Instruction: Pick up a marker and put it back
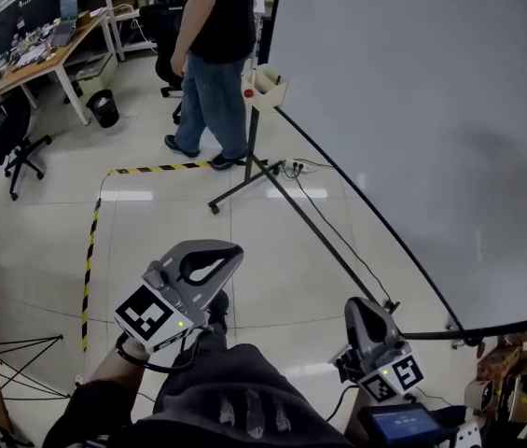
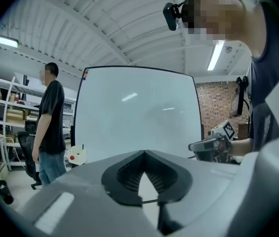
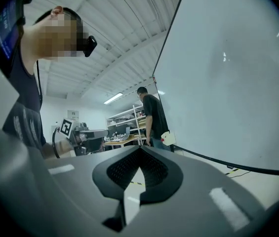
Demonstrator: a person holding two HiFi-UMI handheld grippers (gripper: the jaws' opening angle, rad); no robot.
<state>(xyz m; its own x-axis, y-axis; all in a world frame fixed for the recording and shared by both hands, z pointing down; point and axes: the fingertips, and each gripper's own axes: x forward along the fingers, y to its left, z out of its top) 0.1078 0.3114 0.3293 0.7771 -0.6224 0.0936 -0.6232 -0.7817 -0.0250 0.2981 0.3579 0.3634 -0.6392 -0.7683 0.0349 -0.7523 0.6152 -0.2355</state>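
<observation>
Hovering low in the frame, left gripper (image 1: 233, 251) and right gripper (image 1: 355, 305) both have jaws clenched on nothing. Any marker is too small to tell; a pale holder (image 1: 267, 88) hangs at the whiteboard (image 1: 412, 110) edge, upper middle.

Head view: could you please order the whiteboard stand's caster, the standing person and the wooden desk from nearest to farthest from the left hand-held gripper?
1. Caster, just ahead on the floor.
2. Standing person, beyond it.
3. Wooden desk, far upper left.
</observation>
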